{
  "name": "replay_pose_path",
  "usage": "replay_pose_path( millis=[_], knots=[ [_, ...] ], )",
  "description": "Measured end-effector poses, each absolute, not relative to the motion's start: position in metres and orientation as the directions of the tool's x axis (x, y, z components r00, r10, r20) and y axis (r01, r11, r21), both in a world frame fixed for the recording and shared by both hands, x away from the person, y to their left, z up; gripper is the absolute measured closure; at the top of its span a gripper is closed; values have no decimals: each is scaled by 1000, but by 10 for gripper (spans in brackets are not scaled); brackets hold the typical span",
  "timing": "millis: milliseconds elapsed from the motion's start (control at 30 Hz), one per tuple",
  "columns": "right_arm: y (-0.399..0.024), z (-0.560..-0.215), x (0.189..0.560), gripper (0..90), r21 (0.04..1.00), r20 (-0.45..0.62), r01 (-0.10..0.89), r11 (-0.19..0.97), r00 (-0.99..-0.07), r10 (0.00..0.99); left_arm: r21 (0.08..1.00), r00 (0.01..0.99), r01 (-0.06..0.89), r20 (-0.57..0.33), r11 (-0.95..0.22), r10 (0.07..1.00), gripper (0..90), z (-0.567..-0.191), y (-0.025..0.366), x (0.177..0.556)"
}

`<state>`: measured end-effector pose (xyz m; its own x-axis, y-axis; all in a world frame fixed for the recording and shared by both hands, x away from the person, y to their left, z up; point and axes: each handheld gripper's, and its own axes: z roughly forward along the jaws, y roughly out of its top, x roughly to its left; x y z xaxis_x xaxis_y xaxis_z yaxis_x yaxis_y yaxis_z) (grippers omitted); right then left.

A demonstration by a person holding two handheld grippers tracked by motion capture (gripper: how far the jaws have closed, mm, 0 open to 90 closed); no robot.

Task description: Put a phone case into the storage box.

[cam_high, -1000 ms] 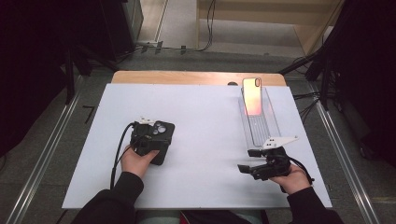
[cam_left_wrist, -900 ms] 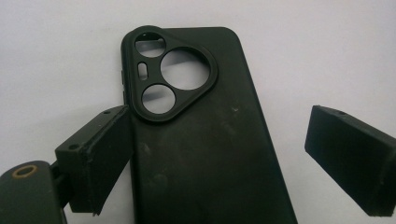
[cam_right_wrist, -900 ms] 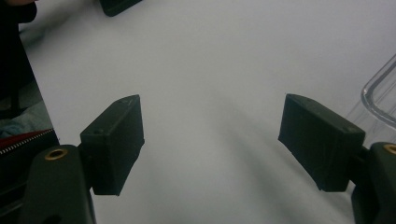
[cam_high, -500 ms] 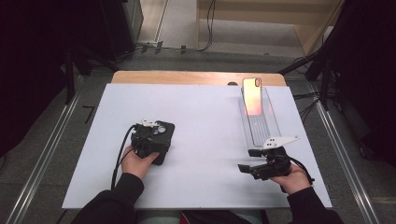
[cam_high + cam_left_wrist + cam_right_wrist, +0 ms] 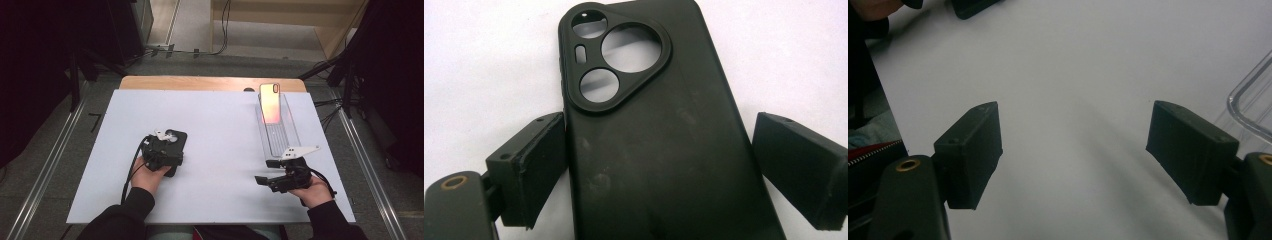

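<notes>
A black phone case (image 5: 659, 165) lies back up on the white table, its camera cutouts toward the far end. My left gripper (image 5: 659, 125) straddles it: the left pad (image 5: 541, 160) sits against the case's edge, while the right pad (image 5: 789, 160) stands a little off it, so the jaws are open. In the high view the left gripper (image 5: 169, 144) covers the near half of the case (image 5: 178, 136). My right gripper (image 5: 265, 171) points left at the table's right front. It is open, and the right gripper view has bare table between the jaws (image 5: 1075, 120).
A clear plastic tray (image 5: 286, 136) lies at the right, just beyond the right gripper, with an orange-pink phone (image 5: 270, 102) leaning upright at its far end. The tray's corner (image 5: 1253, 100) lies close to the right jaw. The white board (image 5: 220, 120) ends at a wooden table edge (image 5: 200, 82).
The left hand has shifted very slightly over the case. The right hand, the tray and the phone have stayed put.
</notes>
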<state>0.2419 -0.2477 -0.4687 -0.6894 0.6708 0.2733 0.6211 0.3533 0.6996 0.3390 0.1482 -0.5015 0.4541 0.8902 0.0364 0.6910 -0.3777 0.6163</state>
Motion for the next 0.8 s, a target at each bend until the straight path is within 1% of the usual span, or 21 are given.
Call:
replay_pose_path(
  millis=[300, 800],
  knots=[
    [-247, -469, 242, 201, 700, 271, 620, 355, -690, 672, 636, 437, 683, 36, -358, 899, 103, -504, 148, 336],
    [-246, -469, 242, 202, 701, 267, 615, 360, -695, 668, 621, 429, 698, 36, -357, 903, 136, -501, 146, 336]
  ],
)
